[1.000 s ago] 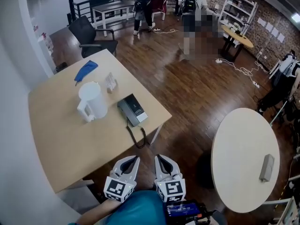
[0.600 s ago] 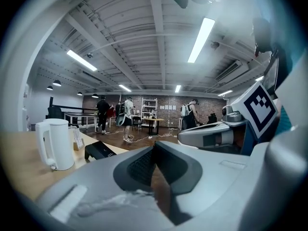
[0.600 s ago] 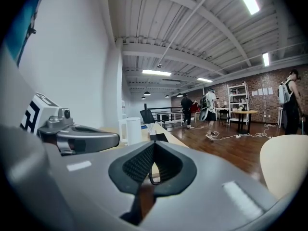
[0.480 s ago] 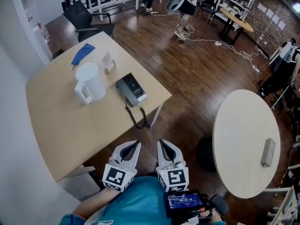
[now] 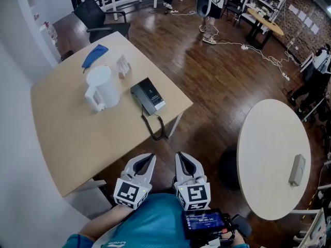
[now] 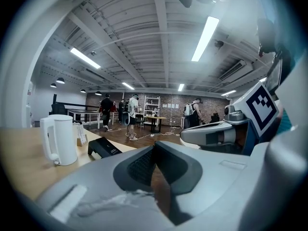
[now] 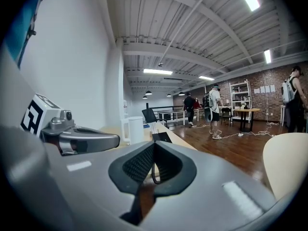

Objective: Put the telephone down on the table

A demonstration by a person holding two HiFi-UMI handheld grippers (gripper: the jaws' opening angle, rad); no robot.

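Since the earlier frames only the people at the far end of the room have walked on. My two grippers have stayed where they were, and the telephone (image 5: 148, 96) has not shifted.

I hold the left gripper (image 5: 145, 160) and the right gripper (image 5: 183, 159) side by side, close against my body, out over the wooden floor just off the tabletop's (image 5: 72, 138) near edge. Both point forward and a little downward, with their marker cubes toward me. The jaws of both are closed, pad against pad, with nothing between them.

The telephone lies flat on the tabletop, well apart from my jaws, near the corner that faces the round table (image 5: 271, 159). Its coiled cord (image 5: 156, 129) hangs over the edge there. The white jug (image 5: 103, 89) stands upright just beside it toward the middle of the tabletop, and a blue cloth (image 5: 94, 56) lies near the far corner.
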